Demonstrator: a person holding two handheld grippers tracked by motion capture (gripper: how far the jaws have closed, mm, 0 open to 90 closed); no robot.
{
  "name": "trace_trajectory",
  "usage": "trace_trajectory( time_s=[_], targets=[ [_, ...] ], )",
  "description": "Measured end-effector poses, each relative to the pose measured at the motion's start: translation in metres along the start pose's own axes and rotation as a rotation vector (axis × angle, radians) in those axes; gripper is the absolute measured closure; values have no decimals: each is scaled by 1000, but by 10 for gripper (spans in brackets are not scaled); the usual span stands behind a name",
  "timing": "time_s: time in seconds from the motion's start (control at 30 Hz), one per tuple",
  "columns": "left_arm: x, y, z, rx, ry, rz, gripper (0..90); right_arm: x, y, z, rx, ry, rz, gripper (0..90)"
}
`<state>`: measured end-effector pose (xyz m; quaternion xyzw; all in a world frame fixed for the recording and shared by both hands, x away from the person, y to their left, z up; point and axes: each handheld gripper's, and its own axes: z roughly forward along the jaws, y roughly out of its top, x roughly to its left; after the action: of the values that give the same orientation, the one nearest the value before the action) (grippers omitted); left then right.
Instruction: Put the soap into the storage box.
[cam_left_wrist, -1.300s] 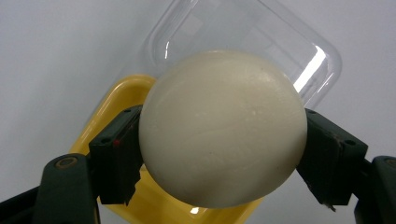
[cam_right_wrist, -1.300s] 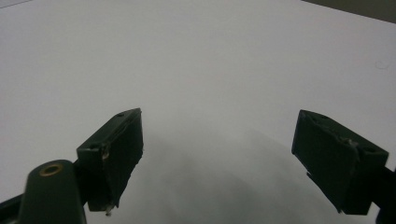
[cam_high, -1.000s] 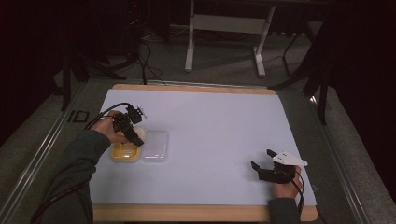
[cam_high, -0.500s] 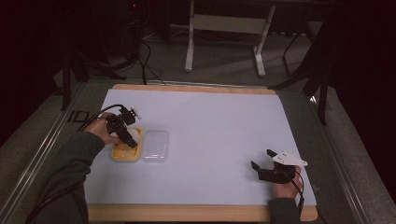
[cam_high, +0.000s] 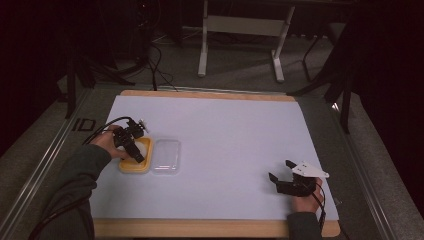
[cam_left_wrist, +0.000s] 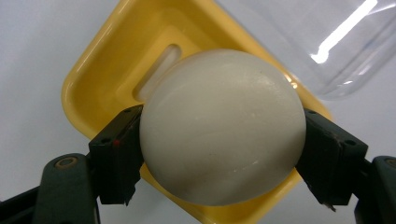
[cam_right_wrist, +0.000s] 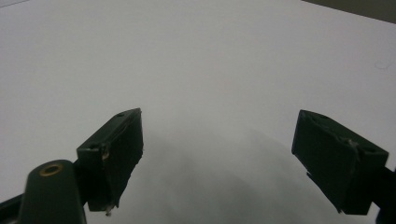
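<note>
Left gripper (cam_left_wrist: 219, 140) clamps cream egg (cam_left_wrist: 222, 126) over yellow tray (cam_left_wrist: 100, 70), right gripper (cam_right_wrist: 219, 158) gaping idle; smooth round shell may squirt free if squeezed off-centre.

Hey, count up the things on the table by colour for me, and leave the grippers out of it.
Yellow: 1, the tray
Cream white: 1, the egg-shaped ball
Clear: 1, the plastic lid
Total: 3

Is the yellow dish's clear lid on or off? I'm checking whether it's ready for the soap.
Off. The clear lid lies beside the yellow dish on the table.
</note>
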<state>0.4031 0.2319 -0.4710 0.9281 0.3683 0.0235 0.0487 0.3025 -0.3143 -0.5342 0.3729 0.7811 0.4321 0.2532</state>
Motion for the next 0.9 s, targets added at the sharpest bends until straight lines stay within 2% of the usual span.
trace_trajectory(
  time_s=[0.13,0.27,0.37,0.43,0.57,0.73,0.9],
  targets=[
    [0,0,9,26,10,-9,242,0,0,0,0,0,1,163],
    [-2,-1,14,14,9,-3,237,0,0,0,0,1,0,163],
    [0,-3,10,-27,-12,-8,190,0,0,0,1,1,-1,163],
    [0,-3,8,-36,9,-8,150,0,0,0,1,1,-2,163],
    [-1,-6,1,-86,14,4,126,0,0,0,1,1,-2,163],
    [0,-10,-13,-158,15,15,129,0,0,0,1,0,-2,163],
    [-7,-13,-29,-245,20,34,147,1,0,0,1,-3,-3,163]
  ],
)
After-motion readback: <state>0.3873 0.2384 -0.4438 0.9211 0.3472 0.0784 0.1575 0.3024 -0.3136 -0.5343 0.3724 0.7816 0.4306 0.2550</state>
